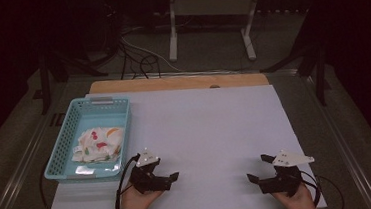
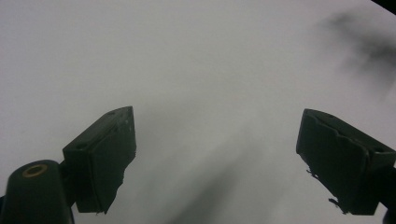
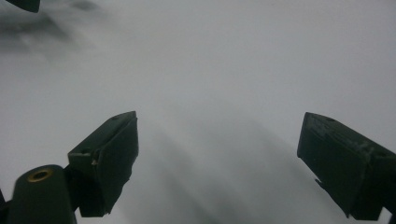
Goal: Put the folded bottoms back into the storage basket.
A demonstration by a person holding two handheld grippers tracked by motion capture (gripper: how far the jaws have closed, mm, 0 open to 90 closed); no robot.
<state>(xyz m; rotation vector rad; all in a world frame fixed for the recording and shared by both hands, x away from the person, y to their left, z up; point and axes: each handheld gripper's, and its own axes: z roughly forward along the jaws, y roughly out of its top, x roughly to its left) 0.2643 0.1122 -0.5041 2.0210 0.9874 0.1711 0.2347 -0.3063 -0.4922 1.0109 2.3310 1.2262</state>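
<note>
My tools: two, left tool [image 1: 171,172] and right tool [image 1: 256,168], both gaping, empty.
Basket [image 1: 61,144]: one, blue plastic mesh, far left.
Cloth [image 1: 99,144]: one, crumpled, patterned.
Table [image 1: 210,127]: white, smooth.

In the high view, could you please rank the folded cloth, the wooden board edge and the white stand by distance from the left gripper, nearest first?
From the left gripper:
1. Folded cloth, inside the blue basket, just up and to its left.
2. Wooden board edge, along the table's far side.
3. White stand, on the floor beyond the table.

Dim room w/ dark surroundings; gripper views soft, hazy shadows, no glare.
</note>
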